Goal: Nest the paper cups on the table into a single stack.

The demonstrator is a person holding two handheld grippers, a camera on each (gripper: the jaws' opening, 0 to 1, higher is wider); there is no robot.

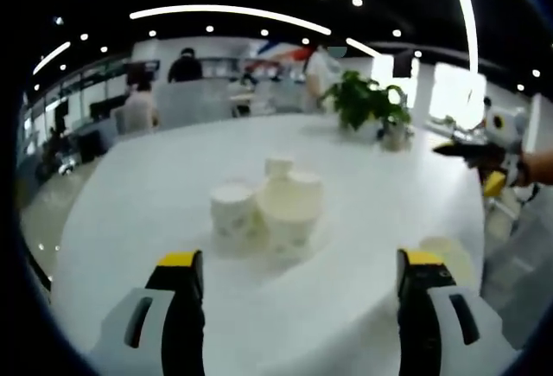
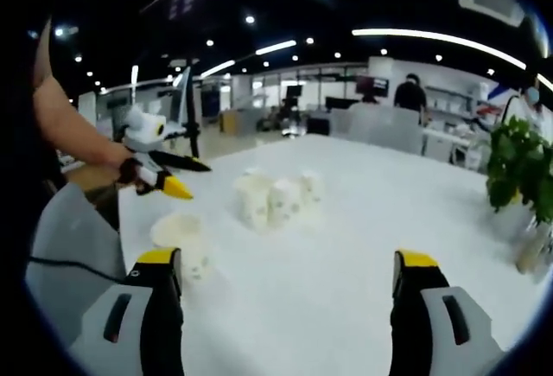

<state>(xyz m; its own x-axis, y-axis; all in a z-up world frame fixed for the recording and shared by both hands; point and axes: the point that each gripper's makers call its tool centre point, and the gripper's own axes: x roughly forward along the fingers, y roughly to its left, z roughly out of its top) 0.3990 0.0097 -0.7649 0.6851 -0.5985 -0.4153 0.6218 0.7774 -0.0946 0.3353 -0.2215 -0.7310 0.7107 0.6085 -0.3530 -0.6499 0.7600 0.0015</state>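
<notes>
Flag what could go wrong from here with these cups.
The paper cups stand tightly bunched, so the left tongs, open and empty, might knock a neighbour while closing on one. A separate cup sits near the table's edge; a nudge from the right tongs could tip it off.

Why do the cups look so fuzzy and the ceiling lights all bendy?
In the left gripper view the paper cups are soft and washed out on the bright white table; in the right gripper view they blur too, and the fisheye lens curves the ceiling light strips.
</notes>
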